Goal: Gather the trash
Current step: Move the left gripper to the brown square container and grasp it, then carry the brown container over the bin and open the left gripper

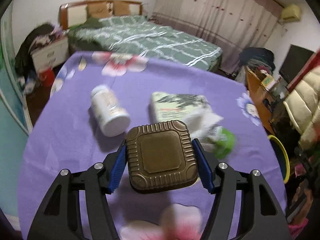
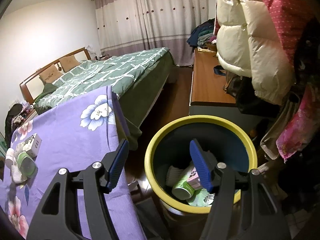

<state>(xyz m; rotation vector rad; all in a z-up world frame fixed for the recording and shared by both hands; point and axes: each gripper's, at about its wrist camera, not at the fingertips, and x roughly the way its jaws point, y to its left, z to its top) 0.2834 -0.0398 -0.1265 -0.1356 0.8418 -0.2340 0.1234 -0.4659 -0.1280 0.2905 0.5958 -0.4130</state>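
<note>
My left gripper (image 1: 160, 158) is shut on a square bronze tin (image 1: 162, 156) and holds it above the purple flowered tablecloth (image 1: 70, 136). Beyond it lie a white bottle (image 1: 110, 112) on its side, a white and green box (image 1: 178, 106), crumpled white paper (image 1: 202, 122) and a green lidded tub (image 1: 222, 142). My right gripper (image 2: 158, 166) is open and empty over the near left part of a yellow-rimmed bin (image 2: 200, 120). The bin holds a green cup (image 2: 183, 188), a pink box (image 2: 192, 177) and other scraps. The box (image 2: 33, 144) and the tub (image 2: 26, 164) also show on the table.
The bin's rim shows at the table's right side in the left wrist view (image 1: 283, 156). A bed with a green quilt (image 2: 112, 74) stands behind the table. A wooden desk (image 2: 208, 82) and hanging jackets (image 2: 248, 40) are beside the bin.
</note>
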